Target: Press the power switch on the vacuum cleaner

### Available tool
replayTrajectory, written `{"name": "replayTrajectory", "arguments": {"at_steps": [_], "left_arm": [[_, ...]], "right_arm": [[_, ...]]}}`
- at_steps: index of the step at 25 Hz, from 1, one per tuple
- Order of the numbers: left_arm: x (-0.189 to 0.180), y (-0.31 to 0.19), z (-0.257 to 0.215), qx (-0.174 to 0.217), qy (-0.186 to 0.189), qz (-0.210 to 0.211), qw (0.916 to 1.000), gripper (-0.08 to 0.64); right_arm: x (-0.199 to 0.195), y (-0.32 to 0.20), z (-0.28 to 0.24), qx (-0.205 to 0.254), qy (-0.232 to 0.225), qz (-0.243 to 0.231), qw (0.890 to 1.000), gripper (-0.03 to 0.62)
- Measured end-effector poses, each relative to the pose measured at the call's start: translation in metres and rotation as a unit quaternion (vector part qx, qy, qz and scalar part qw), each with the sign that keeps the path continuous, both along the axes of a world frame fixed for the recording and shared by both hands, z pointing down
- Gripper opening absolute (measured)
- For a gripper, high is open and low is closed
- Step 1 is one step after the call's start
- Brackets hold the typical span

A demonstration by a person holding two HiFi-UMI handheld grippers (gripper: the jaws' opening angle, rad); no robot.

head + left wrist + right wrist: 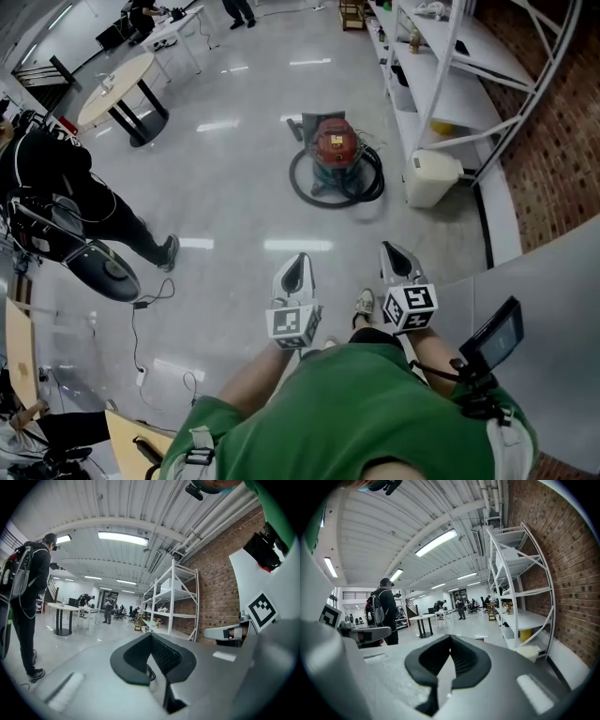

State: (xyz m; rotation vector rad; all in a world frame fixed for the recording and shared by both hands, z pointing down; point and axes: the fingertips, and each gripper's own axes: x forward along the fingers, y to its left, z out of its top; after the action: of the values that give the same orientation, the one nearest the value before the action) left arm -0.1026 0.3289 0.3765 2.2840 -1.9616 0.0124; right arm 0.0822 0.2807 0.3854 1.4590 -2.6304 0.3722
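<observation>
The vacuum cleaner (336,152) is a red-topped, teal-bodied canister standing on the shiny floor, with its black hose (302,187) coiled round its base. It is some way ahead of me, and its switch is too small to make out. My left gripper (300,261) and right gripper (393,251) are held side by side close to my body, well short of the vacuum, both pointing toward it. Each one's jaws meet at the tips with nothing between them. In the left gripper view, the left gripper (151,635) faces the open hall. The right gripper (450,638) does too in its own view. Neither view shows the vacuum.
White shelving (441,70) runs along the brick wall on the right, with a white container (433,176) on the floor beside the vacuum. A person in black (66,187) with gear stands at the left. A round table (117,86) is at the far left. Cables (141,319) lie on the floor.
</observation>
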Motion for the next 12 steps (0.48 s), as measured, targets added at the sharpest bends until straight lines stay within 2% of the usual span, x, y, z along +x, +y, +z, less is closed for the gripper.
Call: {"name": "replayTrajectory", "arguments": {"at_steps": [6,12], "left_arm": [[0.003,-0.059,0.003,-0.014,-0.008,-0.012,0.9998,0.008],[0.024,-0.121,-0.002,-0.021,-0.005,-0.005,0.9997,0.008]], "right_arm": [[0.005,-0.064,-0.005,0.002,-0.003,-0.01,1.0,0.003],[0.022,-0.122,-0.003,-0.001,-0.006,-0.014,1.0,0.003]]}}
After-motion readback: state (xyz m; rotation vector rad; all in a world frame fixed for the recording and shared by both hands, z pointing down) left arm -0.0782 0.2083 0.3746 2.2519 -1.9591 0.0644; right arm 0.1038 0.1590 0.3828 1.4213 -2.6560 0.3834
